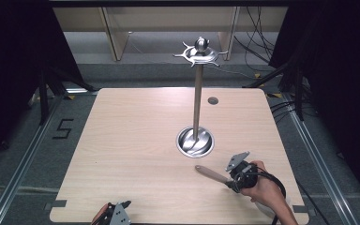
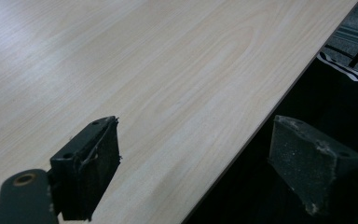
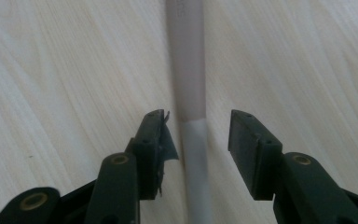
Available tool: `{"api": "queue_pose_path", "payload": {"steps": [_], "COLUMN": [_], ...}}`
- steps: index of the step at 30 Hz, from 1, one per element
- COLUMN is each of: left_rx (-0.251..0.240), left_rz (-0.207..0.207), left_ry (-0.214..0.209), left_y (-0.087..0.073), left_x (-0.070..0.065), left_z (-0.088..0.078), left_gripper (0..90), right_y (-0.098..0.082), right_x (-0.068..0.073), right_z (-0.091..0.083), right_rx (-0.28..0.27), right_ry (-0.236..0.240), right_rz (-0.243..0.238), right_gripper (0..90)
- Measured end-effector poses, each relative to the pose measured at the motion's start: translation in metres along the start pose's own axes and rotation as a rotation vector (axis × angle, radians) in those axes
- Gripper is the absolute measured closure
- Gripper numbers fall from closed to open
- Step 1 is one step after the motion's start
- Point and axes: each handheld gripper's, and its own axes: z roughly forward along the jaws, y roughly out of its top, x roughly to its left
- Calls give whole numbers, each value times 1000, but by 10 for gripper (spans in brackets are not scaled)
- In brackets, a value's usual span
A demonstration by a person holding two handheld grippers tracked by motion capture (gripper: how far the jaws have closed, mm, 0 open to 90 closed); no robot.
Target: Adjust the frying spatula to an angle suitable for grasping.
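While the left gripper point(image 1: 118, 212) sits at the near edge of the wooden table point(image 1: 136, 140) with its jaws wide apart and nothing between them, one jaw hanging past the edge, the long utensil handle point(image 1: 211, 174) lies well off to its right. That handle runs straight between the jaws of the right gripper point(image 3: 199, 133), which stand apart on either side without pressing on it. Just beyond this gripper stands the steel rack point(image 1: 197, 93) on its round base.
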Motion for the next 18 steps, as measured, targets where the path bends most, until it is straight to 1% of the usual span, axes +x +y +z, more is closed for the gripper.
{"api": "queue_pose_path", "payload": {"steps": [1,2,3,4,5,6,7,8,9,10,11,12,13,14,15,16,17,18], "left_rx": [0,-6,-13,-3,-17,-18,-5,-3,-3,-2,-1,0,-20,-11,-11,3,2,2], "left_rz": [-1,6,1,0,-6,-2,-3,-3,-3,0,2,2,5,17,17,11,6,8], "left_ry": [0,23,20,1,17,19,5,1,1,0,0,-1,29,29,29,-1,0,1], "left_y": [0,-1,-1,0,0,0,0,0,0,0,0,0,-1,0,0,0,0,0], "left_x": [0,0,-1,0,-2,-1,-1,-1,-1,-1,-1,-1,-2,-1,-1,-1,-1,-1], "left_z": [0,1,1,0,1,1,0,0,0,0,0,0,2,2,2,0,0,0], "left_gripper": [154,154,154,154,154,154,154,154,154,154,154,154,154,154,154,154,154,154], "right_y": [1,2,2,3,4,4,5,6,6,7,8,8,9,10,10,12,12,13], "right_x": [1,0,0,0,0,0,-1,0,-1,0,-1,-1,-2,-1,-1,-2,-1,-3], "right_z": [1,2,4,5,6,7,7,8,8,9,10,10,10,10,10,10,11,11], "right_rx": [14,16,24,29,39,43,44,53,58,63,63,67,72,83,83,94,103,106], "right_ry": [7,1,9,8,10,16,16,24,24,29,35,39,37,36,36,41,44,43], "right_rz": [25,10,29,31,25,18,2,19,7,26,14,17,12,22,22,-2,18,6], "right_gripper": [579,581,581,583,589,598,606,613,621,631,650,666,675,680,680,683,685,689]}}
